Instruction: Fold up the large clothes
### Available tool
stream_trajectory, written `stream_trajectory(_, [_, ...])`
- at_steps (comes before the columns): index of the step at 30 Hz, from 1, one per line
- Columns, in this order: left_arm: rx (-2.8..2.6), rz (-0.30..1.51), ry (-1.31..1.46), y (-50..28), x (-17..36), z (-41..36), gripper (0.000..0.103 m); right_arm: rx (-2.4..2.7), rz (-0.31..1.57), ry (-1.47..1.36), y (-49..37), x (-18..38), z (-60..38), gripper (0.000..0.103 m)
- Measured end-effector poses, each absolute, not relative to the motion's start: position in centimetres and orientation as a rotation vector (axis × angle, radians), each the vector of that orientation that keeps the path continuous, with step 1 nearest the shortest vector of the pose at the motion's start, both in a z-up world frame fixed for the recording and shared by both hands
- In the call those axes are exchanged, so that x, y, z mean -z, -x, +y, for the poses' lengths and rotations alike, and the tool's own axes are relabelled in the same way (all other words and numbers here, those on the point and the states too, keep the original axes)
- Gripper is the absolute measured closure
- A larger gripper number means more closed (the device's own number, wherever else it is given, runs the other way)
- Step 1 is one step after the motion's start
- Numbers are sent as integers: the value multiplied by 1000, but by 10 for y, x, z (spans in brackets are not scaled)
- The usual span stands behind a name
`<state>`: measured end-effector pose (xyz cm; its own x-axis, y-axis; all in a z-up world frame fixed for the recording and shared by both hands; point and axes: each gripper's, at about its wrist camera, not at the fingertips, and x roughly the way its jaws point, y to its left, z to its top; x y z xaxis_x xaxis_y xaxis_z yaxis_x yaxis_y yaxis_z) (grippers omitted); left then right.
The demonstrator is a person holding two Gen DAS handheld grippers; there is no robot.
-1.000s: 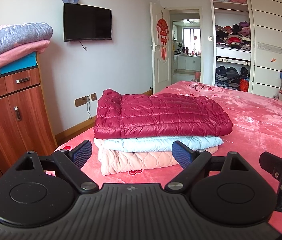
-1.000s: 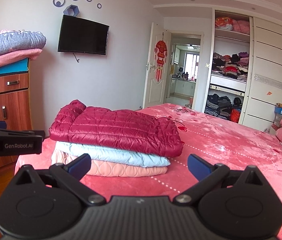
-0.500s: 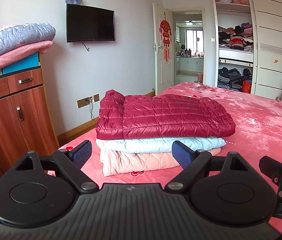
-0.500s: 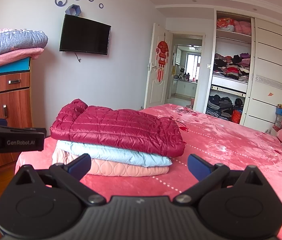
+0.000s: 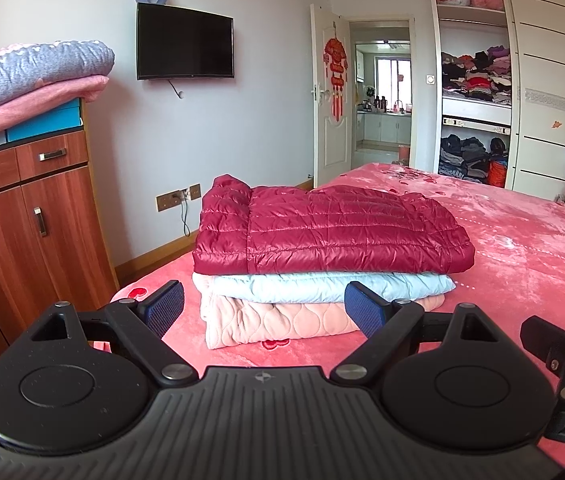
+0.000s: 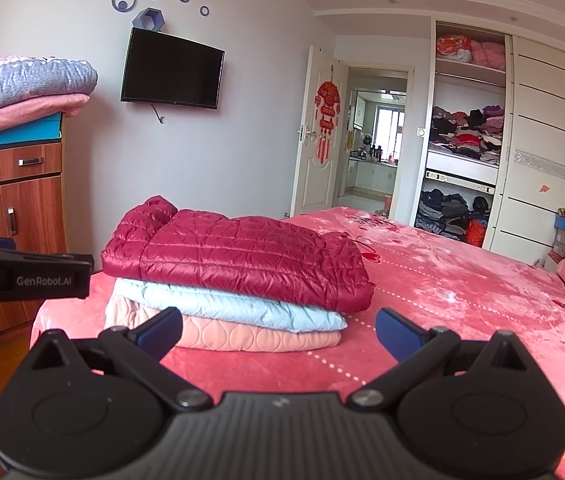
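Plush pink bed carried three folded quilted garments.
Glossy crimson puffer jacket topped pale-blue and peach layers; left tongs and right tongs stood open, empty.

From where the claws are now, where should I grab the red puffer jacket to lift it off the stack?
Probably the near folded edge of the red puffer jacket, coming in level from the front. It lies flat atop the light blue and pink pieces, and that thick rounded edge overhangs them. Both the left claw and right claw are open, so pinch it at two spread points.
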<state>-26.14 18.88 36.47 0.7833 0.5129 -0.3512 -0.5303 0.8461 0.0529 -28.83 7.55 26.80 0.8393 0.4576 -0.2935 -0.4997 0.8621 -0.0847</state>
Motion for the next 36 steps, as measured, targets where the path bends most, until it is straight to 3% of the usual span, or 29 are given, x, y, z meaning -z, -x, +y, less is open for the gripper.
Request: stream_trajectory(36, [-523,401,81,251,-361,184,0,-511,297,139,277,-257,69,1])
